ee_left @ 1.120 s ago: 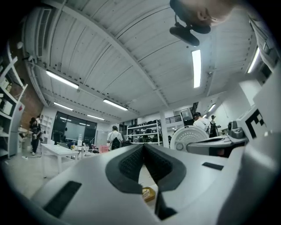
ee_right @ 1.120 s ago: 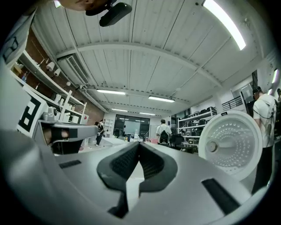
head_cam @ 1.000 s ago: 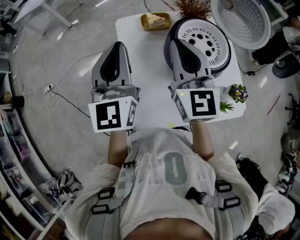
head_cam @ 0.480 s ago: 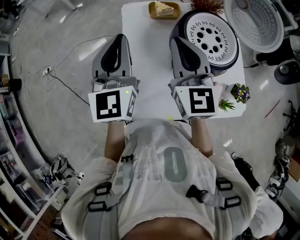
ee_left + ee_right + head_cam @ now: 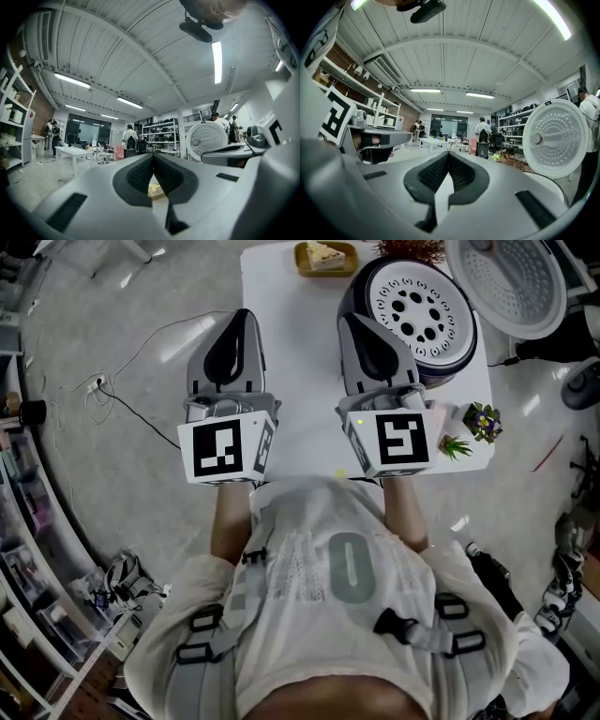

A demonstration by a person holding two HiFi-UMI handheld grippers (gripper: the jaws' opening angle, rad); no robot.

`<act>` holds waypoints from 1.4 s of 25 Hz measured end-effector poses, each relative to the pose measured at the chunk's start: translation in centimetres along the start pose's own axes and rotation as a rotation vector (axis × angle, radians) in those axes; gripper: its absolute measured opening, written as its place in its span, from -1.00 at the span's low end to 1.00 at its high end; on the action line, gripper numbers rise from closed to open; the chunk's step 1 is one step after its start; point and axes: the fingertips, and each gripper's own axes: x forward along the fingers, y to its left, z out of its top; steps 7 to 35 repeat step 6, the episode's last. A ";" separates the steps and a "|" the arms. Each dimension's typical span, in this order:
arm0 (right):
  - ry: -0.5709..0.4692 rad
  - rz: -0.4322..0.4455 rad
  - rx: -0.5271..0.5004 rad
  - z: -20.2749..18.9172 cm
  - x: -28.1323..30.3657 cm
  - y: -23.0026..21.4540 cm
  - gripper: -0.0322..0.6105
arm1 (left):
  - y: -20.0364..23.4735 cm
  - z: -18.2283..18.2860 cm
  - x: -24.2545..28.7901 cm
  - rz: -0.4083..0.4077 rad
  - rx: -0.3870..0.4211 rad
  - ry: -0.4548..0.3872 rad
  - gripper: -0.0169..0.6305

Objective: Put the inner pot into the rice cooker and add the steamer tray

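The dark rice cooker [image 5: 441, 357] stands at the table's far right with its round white lid [image 5: 506, 282] swung open. A white steamer tray [image 5: 420, 307] with round holes lies in its mouth and hides whatever is under it. My right gripper [image 5: 356, 322] hovers shut and empty just left of the cooker, and its body overlaps the cooker's rim. My left gripper [image 5: 241, 315] is shut and empty over the table's left edge. In the left gripper view the gripper [image 5: 153, 157] points level, with the lid [image 5: 206, 138] at the right. The right gripper [image 5: 448, 154] sees the lid [image 5: 555, 138] close by.
A yellow dish of food [image 5: 325, 257] and a dried plant [image 5: 412, 249] sit at the far edge of the white table [image 5: 300, 362]. Two small potted plants [image 5: 478, 421] stand at the near right corner. A cable [image 5: 122, 381] lies on the floor at the left. People stand far off.
Both grippers have sunk a little side by side and stay shut and empty. The head view has shifted, so the table and cooker sit slightly higher in the picture.
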 end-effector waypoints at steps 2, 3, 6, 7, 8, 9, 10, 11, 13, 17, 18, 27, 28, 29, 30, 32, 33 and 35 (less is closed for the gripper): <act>0.008 0.001 0.004 -0.2 -0.1 -0.8 -0.88 | -0.6 0.0 0.5 -0.002 0.000 0.005 -0.89; 0.013 0.000 0.006 -0.4 -0.2 -1.1 -0.88 | -1.0 -0.1 0.7 -0.002 -0.001 0.008 -0.89; 0.019 0.002 0.007 -0.6 -0.6 -2.1 -0.88 | -1.9 -0.1 1.1 -0.002 -0.004 0.014 -0.89; 0.019 0.002 0.007 -0.6 -0.6 -2.1 -0.88 | -1.9 -0.1 1.1 -0.002 -0.004 0.014 -0.89; 0.019 0.002 0.007 -0.6 -0.6 -2.1 -0.88 | -1.9 -0.1 1.1 -0.002 -0.004 0.014 -0.89; 0.019 0.002 0.007 -0.6 -0.6 -2.1 -0.88 | -1.9 -0.1 1.1 -0.002 -0.004 0.014 -0.89; 0.019 0.002 0.007 -0.6 -0.6 -2.1 -0.88 | -1.9 -0.1 1.1 -0.002 -0.004 0.014 -0.89; 0.019 0.002 0.007 -0.6 -0.6 -2.1 -0.88 | -1.9 -0.1 1.1 -0.002 -0.004 0.014 -0.89; 0.019 0.002 0.007 -0.6 -0.6 -2.1 -0.88 | -1.9 -0.1 1.1 -0.002 -0.004 0.014 -0.89; 0.019 0.002 0.007 -0.6 -0.6 -2.1 -0.88 | -1.9 -0.1 1.1 -0.002 -0.004 0.014 -0.89; 0.019 0.002 0.007 -0.6 -0.6 -2.1 -0.88 | -1.9 -0.1 1.1 -0.002 -0.004 0.014 -0.89; 0.019 0.002 0.007 -0.6 -0.6 -2.1 -0.88 | -1.9 -0.1 1.1 -0.002 -0.004 0.014 -0.89; 0.019 0.002 0.007 -0.6 -0.6 -2.1 -0.88 | -1.9 -0.1 1.1 -0.002 -0.004 0.014 -0.89; 0.019 0.002 0.007 -0.6 -0.6 -2.1 -0.88 | -1.9 -0.1 1.1 -0.002 -0.004 0.014 -0.89; 0.019 0.002 0.007 -0.6 -0.6 -2.1 -0.88 | -1.9 -0.1 1.1 -0.002 -0.004 0.014 -0.89; 0.019 0.002 0.007 -0.6 -0.6 -2.1 -0.88 | -1.9 -0.1 1.1 -0.002 -0.004 0.014 -0.89; 0.019 0.002 0.007 -0.6 -0.6 -2.1 -0.88 | -1.9 -0.1 1.1 -0.002 -0.004 0.014 -0.89; 0.019 0.002 0.007 -0.6 -0.6 -2.1 -0.88 | -1.9 -0.1 1.1 -0.002 -0.004 0.014 -0.89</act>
